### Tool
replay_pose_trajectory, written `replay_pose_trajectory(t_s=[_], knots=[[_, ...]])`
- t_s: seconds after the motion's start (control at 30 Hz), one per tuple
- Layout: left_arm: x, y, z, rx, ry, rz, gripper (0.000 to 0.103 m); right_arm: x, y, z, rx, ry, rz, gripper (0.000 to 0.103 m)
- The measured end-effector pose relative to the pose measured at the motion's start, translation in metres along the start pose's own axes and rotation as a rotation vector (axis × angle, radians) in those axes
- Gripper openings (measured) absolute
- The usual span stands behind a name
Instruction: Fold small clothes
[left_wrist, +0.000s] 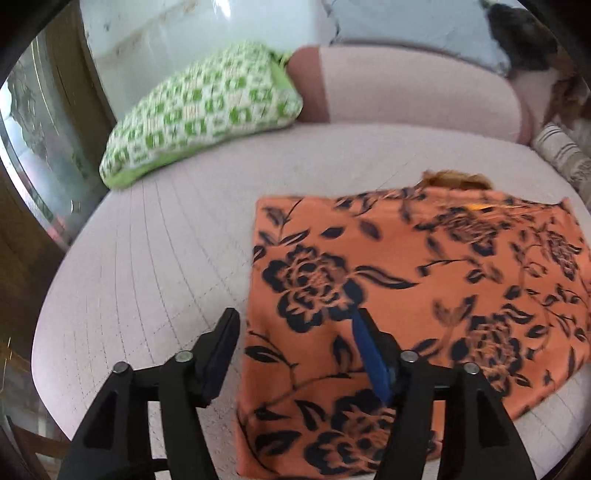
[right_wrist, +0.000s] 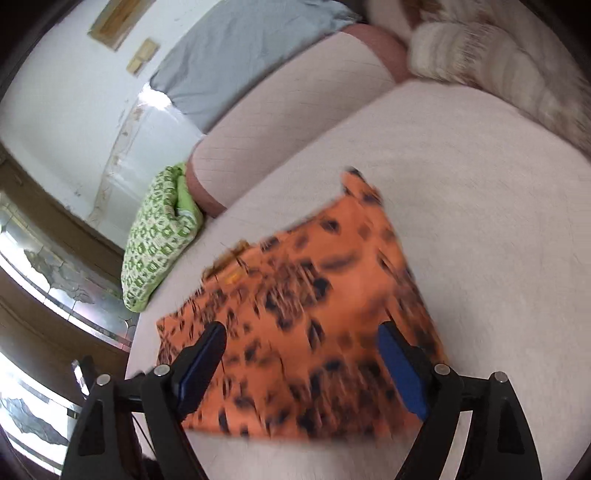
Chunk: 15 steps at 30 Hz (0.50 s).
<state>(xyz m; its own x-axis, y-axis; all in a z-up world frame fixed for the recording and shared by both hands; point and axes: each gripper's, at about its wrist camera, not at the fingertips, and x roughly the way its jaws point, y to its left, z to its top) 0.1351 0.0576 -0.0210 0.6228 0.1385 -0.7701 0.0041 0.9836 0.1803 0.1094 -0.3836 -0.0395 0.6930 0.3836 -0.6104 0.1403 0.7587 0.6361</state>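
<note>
An orange floral garment (left_wrist: 424, 288) is laid flat and folded on a pale sofa seat (left_wrist: 147, 258). The left gripper (left_wrist: 295, 332) and the right gripper (right_wrist: 303, 343) are held above it, jaws apart and gripping nothing. A green patterned cushion (left_wrist: 199, 110) is propped against the sofa back.

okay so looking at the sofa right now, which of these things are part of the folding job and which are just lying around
Part of the job:
- orange floral garment, lying flat on the seat
- left gripper, open
- right gripper, open

Just lying about:
- green patterned cushion
- grey cloth over the backrest
- striped cushion
- sofa itself, only the work surface
</note>
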Motion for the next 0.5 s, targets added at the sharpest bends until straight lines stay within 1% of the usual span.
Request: replay_pose_trajectory(t_s=[0.07,0.13,0.23,0.27,0.37,0.43,0.5], knots=[[-0.009,-0.011,-0.008,-0.028,-0.017,-0.056,0.065,-0.014,-0.011,-0.021,0.086,0.032,0.015,0.086],[-0.010,-0.024,-0.014,-0.019,-0.009,-0.101,0.066,-0.019,-0.022,-0.036,0.177,0.069,0.046,0.086],[-0.016,-0.048,-0.024,0.040,-0.018,-0.117,0.066,-0.006,-0.035,-0.045,0.264,0.112,0.037,0.086],[-0.012,-0.046,-0.022,0.049,-0.020,-0.121,0.066,-0.002,-0.038,-0.044,0.287,0.116,0.044,0.086],[-0.011,-0.055,-0.028,0.058,-0.022,-0.151,0.066,0.010,-0.048,-0.043,0.371,0.100,0.054,0.086],[-0.009,-0.061,-0.031,0.073,-0.014,-0.156,0.066,0.012,-0.053,-0.038,0.417,0.067,0.058,0.086],[-0.001,-0.064,-0.034,0.084,0.014,-0.152,0.069,0.009,-0.053,-0.033,0.414,0.024,0.046,0.086]])
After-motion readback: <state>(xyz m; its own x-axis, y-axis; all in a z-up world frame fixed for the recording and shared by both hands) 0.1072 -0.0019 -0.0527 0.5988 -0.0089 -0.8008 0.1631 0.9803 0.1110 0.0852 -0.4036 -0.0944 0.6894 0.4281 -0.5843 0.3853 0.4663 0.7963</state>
